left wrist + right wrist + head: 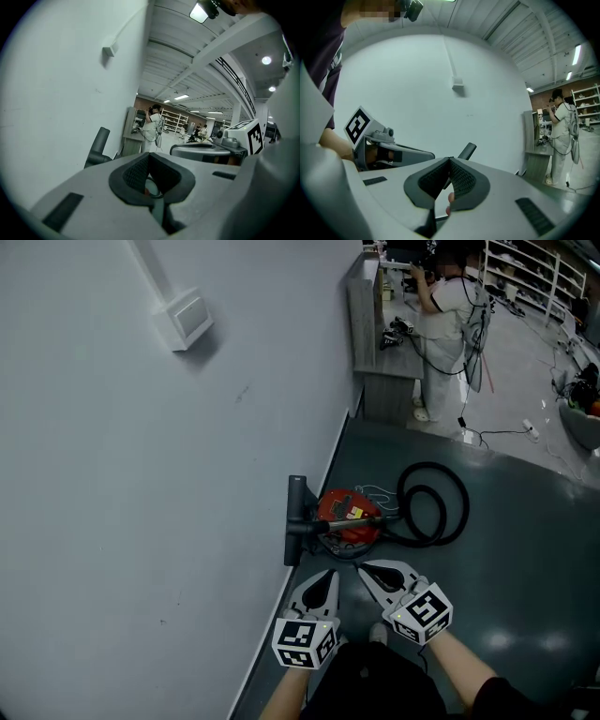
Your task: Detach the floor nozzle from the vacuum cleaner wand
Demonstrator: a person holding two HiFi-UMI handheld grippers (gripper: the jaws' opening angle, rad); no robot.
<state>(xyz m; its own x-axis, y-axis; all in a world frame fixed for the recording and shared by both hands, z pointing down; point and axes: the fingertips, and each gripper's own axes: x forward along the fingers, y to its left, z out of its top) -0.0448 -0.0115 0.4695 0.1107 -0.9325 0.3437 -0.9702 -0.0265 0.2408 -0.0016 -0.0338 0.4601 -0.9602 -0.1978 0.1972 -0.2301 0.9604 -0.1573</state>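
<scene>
Floor nozzle (295, 521): a long, narrow black bar on the dark floor at the foot of the wall, its length running parallel to the wall. From its middle the wand (325, 524), a dark tube, ran away from the wall and across the red vacuum body (352, 514). Nozzle and wand were not yet separated. The black hose (441, 507) lay in a loop beside the body, on the side away from the wall.
</scene>
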